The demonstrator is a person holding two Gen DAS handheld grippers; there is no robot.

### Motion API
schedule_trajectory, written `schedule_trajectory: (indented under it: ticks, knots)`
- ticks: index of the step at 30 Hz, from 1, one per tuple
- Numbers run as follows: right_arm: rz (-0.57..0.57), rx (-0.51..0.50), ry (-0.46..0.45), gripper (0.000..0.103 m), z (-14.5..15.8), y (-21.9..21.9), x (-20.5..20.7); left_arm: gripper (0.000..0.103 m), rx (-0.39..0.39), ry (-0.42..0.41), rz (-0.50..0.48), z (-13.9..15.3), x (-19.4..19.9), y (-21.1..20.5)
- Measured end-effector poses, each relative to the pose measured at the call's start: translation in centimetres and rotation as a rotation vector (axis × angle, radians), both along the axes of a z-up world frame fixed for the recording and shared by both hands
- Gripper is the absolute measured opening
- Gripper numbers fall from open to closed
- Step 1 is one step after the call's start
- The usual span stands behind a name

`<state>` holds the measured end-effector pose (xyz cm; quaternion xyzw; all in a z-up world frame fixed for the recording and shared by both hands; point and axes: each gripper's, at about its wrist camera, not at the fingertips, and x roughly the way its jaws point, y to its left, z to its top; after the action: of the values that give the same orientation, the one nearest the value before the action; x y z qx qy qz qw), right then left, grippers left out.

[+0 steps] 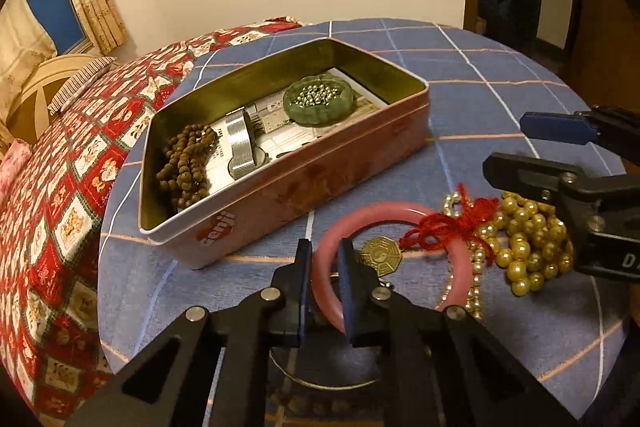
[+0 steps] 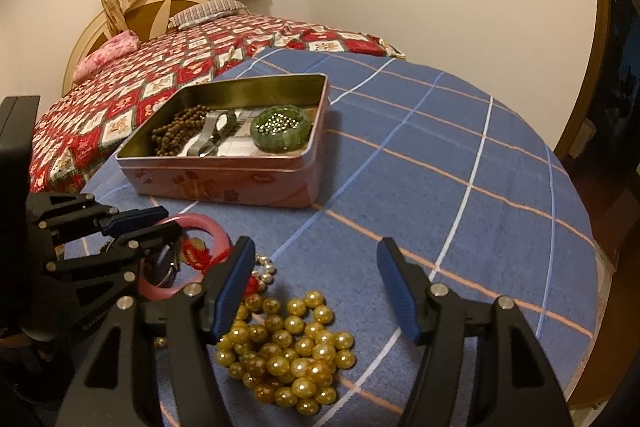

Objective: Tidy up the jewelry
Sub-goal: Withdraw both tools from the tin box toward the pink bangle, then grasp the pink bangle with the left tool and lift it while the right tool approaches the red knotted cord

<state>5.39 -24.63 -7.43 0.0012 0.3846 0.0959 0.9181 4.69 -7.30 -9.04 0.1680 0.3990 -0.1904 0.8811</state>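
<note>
Left gripper [image 1: 325,255]: its two blue pads are closed in on the rim of the pink bangle [image 1: 384,213], one pad outside the ring and one inside; the bangle lies on the cloth in front of the tin.
Right gripper [image 2: 316,267]: jaws stand wide apart with nothing between the pads, hovering just above the gold bead strand [image 2: 294,351].
Gold bead strand: heaped on the blue checked tablecloth [image 2: 460,155], just beside the bangle.
Red tassel [image 1: 448,223]: lies across the bangle's rim, next to a brass octagonal charm [image 1: 378,257].
Pink tin [image 1: 320,183]: open, on the cloth behind the bangle; holds brown wooden beads [image 1: 186,167], a metal watch band [image 1: 240,143] and a green dish [image 1: 318,101] of small silver beads.
Bed [image 2: 132,107]: red patterned quilt, behind the table.
</note>
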Motion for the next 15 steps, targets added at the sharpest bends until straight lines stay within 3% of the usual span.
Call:
schedule_trajectory:
  ticks: [8,15]
  knots:
    - [-0.003,0.01,-0.007,0.067,0.3,0.2,-0.2,0.01,-0.053,-0.083,0.054,3.6,-0.5,2.4]
    - [0.053,-0.005,-0.002,0.067,0.4,1.8,-0.3,0.01,-0.081,-0.114,0.099,4.8,-0.8,4.0]
